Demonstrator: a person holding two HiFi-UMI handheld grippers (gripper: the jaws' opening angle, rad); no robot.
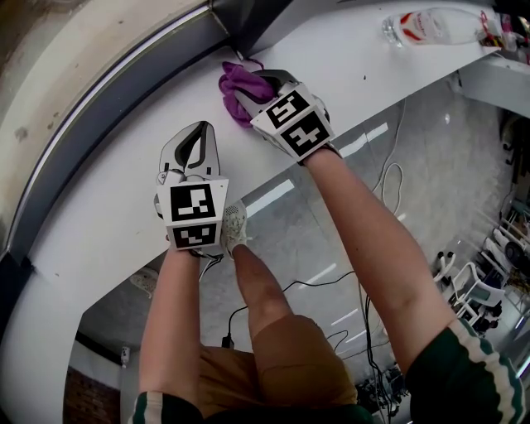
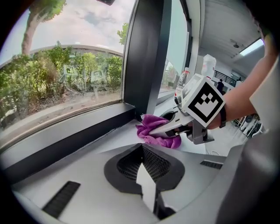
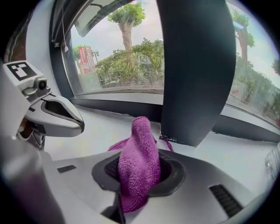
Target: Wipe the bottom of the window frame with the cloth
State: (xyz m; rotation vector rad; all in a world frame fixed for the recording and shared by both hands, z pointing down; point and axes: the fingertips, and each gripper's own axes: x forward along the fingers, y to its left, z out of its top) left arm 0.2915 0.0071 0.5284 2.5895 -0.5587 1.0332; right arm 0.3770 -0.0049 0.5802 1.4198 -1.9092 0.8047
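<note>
A: Cloth, one, purple: where?
B: Pinched in right gripper, on white sill at dark window frame corner.
A: Left gripper?
B: Closed, empty, over same sill. Two grippers, one bottle.

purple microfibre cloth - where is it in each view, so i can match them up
Head view: purple microfibre cloth top centre, on the white sill beside the dark window post.
Left gripper view: centre right, at the post's foot.
Right gripper view: bottom centre, between the jaws.
Shared landmark: the post.
</note>
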